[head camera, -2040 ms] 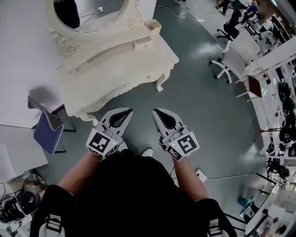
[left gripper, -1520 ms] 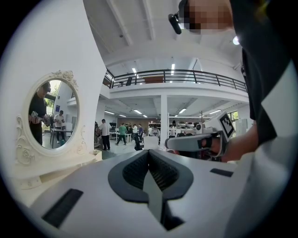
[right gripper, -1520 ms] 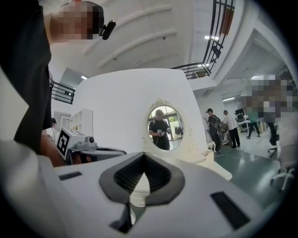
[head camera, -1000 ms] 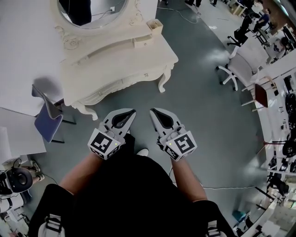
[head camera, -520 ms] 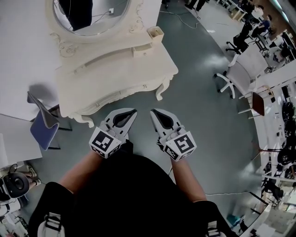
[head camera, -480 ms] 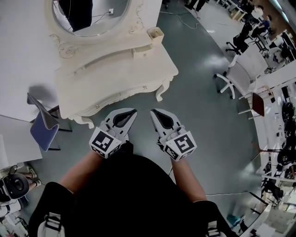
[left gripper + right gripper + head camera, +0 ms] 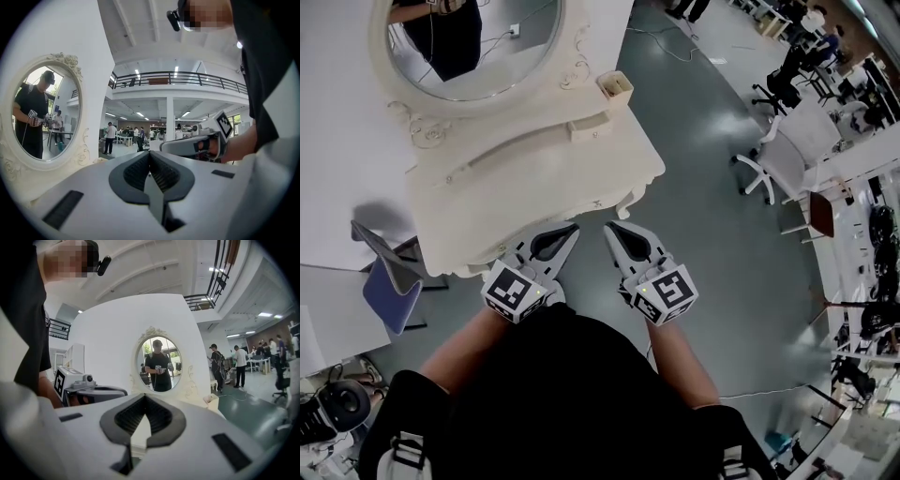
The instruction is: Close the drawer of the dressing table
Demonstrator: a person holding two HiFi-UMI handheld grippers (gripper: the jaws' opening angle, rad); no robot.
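Near dressing table (image 7: 534,178); claws (image 7: 572,228) (image 7: 607,227) closed, empty

The person wears a black short-sleeved top (image 7: 553,394), with pale grey buckled straps (image 7: 405,452) on both shoulders of that top. The left gripper (image 7: 570,229) and right gripper (image 7: 611,228) are light grey shells. Their jaws have dark ribbed pads (image 7: 137,172), and each bears a black-and-white marker cube (image 7: 666,292).

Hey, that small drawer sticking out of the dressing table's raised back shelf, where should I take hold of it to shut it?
Take the small drawer by its front panel, coming from the dressing table's front edge, the person's side. It juts out of the raised shelf toward that edge, so the panel faces you. The right gripper, already shut, could probably just push it.
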